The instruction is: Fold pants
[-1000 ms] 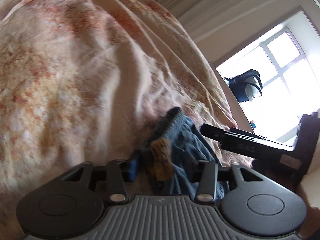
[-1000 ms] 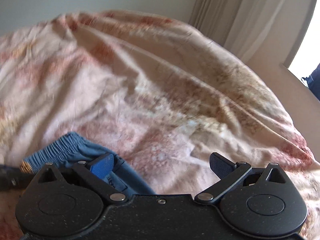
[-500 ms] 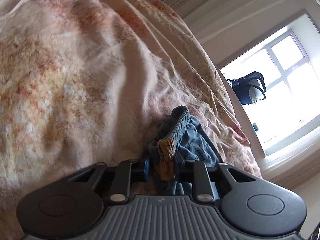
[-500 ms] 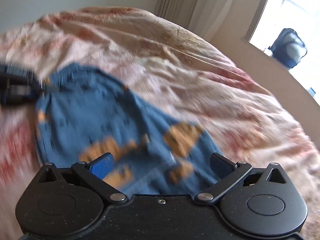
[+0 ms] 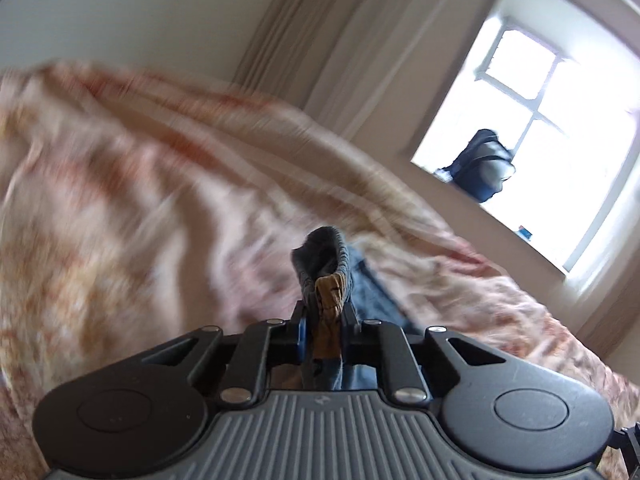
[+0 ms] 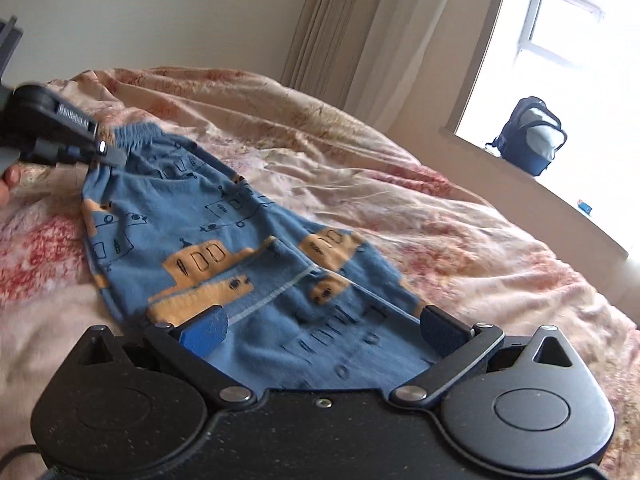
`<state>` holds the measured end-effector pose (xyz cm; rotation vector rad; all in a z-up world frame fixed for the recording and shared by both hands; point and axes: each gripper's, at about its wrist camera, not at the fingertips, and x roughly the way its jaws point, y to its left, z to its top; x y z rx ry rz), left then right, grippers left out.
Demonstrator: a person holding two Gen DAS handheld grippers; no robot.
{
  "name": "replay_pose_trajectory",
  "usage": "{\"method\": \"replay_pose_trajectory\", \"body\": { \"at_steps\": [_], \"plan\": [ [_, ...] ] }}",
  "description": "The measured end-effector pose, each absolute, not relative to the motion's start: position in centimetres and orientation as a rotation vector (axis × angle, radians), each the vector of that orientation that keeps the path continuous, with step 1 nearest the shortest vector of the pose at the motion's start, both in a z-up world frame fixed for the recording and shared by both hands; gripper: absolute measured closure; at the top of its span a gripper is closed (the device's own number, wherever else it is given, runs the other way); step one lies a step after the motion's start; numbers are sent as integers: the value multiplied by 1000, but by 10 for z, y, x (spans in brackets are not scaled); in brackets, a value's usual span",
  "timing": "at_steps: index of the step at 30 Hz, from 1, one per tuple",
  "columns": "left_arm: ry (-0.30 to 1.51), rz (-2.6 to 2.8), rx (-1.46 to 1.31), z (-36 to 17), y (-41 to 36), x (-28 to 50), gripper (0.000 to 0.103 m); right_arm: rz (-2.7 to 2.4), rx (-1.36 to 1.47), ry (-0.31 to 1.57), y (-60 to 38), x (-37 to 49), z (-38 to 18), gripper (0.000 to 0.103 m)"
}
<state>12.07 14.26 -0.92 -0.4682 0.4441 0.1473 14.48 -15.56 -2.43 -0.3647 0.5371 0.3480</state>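
The pants [image 6: 224, 240] are small, blue, with orange vehicle prints. They lie stretched across the pink floral bedspread [image 6: 400, 200]. My left gripper [image 5: 325, 320] is shut on the elastic waistband [image 5: 326, 256]; it also shows in the right wrist view [image 6: 108, 152] at the far left, gripping the waistband. My right gripper [image 6: 324, 328] is open, its fingers spread over the leg end of the pants, with cloth lying between them.
A dark backpack [image 6: 532, 142] sits on the window sill at the right. Beige curtains [image 6: 360, 36] hang by the window beyond the bed. A small blue item [image 6: 585, 206] lies on the sill.
My left gripper has lifted the waistband and swung its view up toward the window. My right gripper has drawn back along the pants to the leg end, still open.
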Motion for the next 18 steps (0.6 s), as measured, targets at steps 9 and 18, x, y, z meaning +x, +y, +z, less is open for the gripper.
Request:
{"method": "replay_pose_trajectory", "body": {
  "at_steps": [9,18],
  "plan": [
    [426,-29,-234,50,37,117,86,268,-225,518,-219,127,-19,1],
    [487,-230,81,43,-102,121,86,133,-96,490,-318,121,-11,1]
  ]
}}
